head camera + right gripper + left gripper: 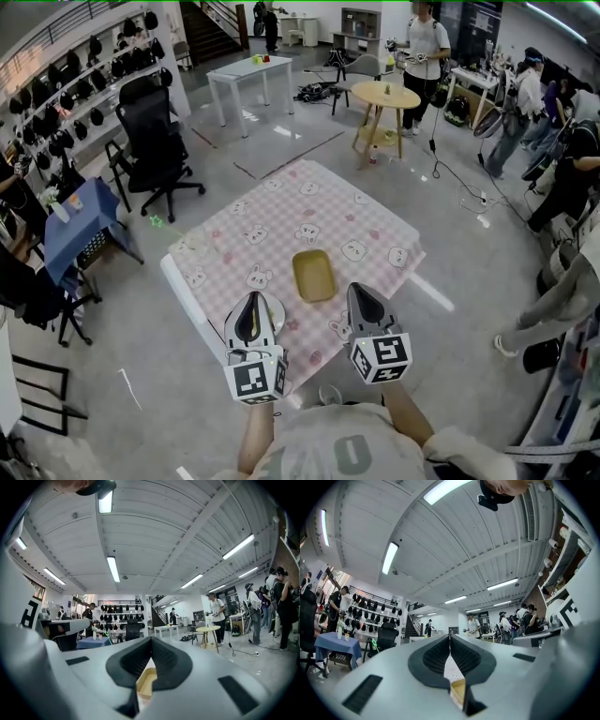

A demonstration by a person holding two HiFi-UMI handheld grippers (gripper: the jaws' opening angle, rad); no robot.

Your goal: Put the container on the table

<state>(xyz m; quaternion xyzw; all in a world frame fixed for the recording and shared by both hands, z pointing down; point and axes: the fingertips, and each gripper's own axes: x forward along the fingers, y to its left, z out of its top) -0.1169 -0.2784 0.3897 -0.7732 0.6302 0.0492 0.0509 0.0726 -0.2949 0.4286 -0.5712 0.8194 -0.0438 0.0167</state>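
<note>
Just ahead of the jaws, midway between the two pairs: the yellow container [313, 275]. Lies flat and open side up on the desk [281, 202], on its pink checked cloth [367, 222], touching neither tool. Sits well in from every edge, so looks safely placed and in no danger of tipping; by that reading, nothing left to set down.

To the container's near left, the left gripper [253, 302]: with jaws pressed together at the tips, clamped on nothing, only cloth and a yellow corner visible through the slot behind them. To its near right, the right gripper [361, 292]: likewise closed tight and empty. Both held low, roughly level and short of the rim, probably so as not to nudge the container.
</note>
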